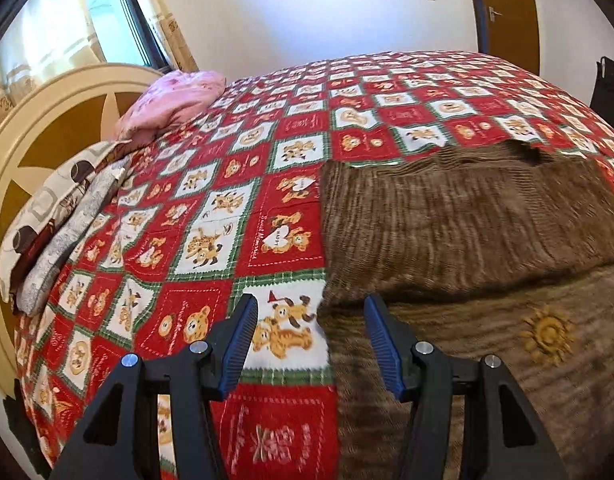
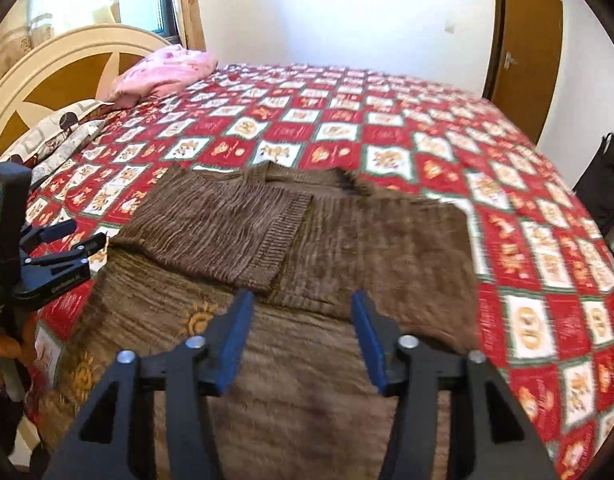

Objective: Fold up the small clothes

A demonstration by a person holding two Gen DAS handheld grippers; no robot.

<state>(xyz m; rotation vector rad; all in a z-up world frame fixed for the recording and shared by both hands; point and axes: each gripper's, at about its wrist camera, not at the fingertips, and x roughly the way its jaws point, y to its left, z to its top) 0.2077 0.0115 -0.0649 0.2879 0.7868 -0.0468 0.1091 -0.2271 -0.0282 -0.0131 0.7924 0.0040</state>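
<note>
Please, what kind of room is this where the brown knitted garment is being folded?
Most likely a home bedroom. The brown sweater lies on a wide bed covered by a red teddy-bear quilt; pillows lean on a cream headboard, and a wooden door stands behind.

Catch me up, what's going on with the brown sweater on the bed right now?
A person is folding a brown knit sweater spread on the red teddy-bear bedspread. Both sleeves already lie folded in across its chest. The left gripper hangs over the sweater's left edge and the right gripper over its lower half; both have open jaws with nothing between them. The lower half is not yet folded up.
</note>
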